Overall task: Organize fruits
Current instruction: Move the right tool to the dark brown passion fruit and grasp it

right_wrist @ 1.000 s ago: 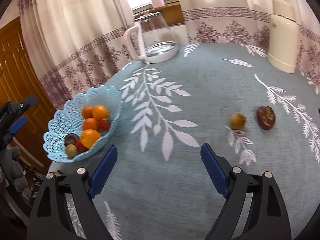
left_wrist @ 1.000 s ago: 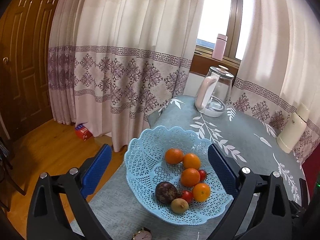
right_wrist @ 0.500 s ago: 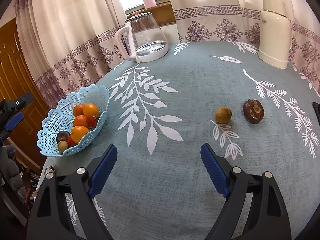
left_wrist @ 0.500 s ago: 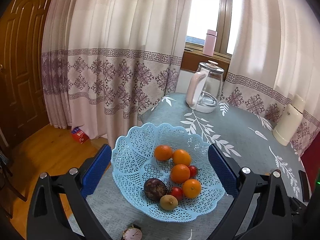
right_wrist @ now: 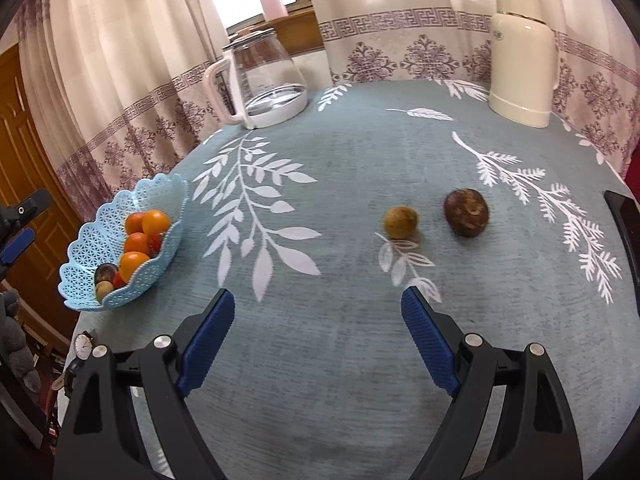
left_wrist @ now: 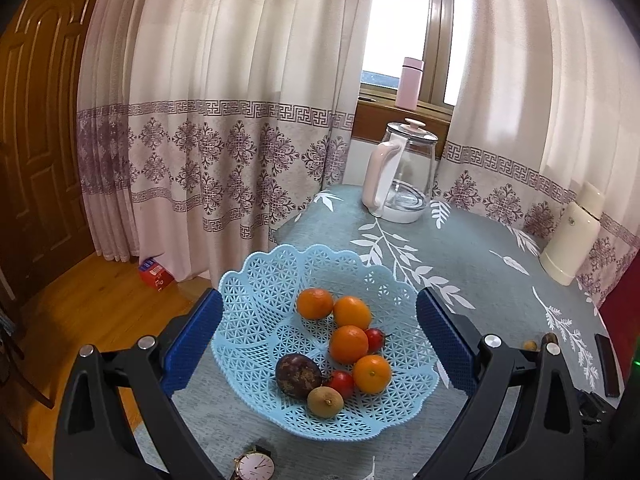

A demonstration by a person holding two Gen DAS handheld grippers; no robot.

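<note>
A light blue lattice fruit basket (left_wrist: 256, 304) (right_wrist: 164, 192) sits near the table's left edge, holding several oranges (left_wrist: 348, 344), small red fruits, a dark passion fruit (left_wrist: 298, 370) and a small brown fruit (left_wrist: 325, 401). My left gripper (left_wrist: 318, 336) hangs open above and in front of the basket, with nothing between its fingers. On the cloth to the right lie a small yellow-brown fruit (right_wrist: 401, 221) and a dark brown passion fruit (right_wrist: 466, 212). My right gripper (right_wrist: 318, 324) is open and empty, short of those two fruits.
A glass kettle (left_wrist: 400, 178) (right_wrist: 266, 84) stands at the table's far side and a cream thermos (right_wrist: 522, 56) at the far right. A wristwatch (left_wrist: 255, 466) lies near the front edge. A dark phone (right_wrist: 628, 220) lies at the right edge. Curtains, a wooden door and floor lie beyond.
The left gripper has drawn back and risen a little, so the basket sits lower between its fingers. The right gripper has swung right toward the two loose fruits, which appear nearer and more central.
</note>
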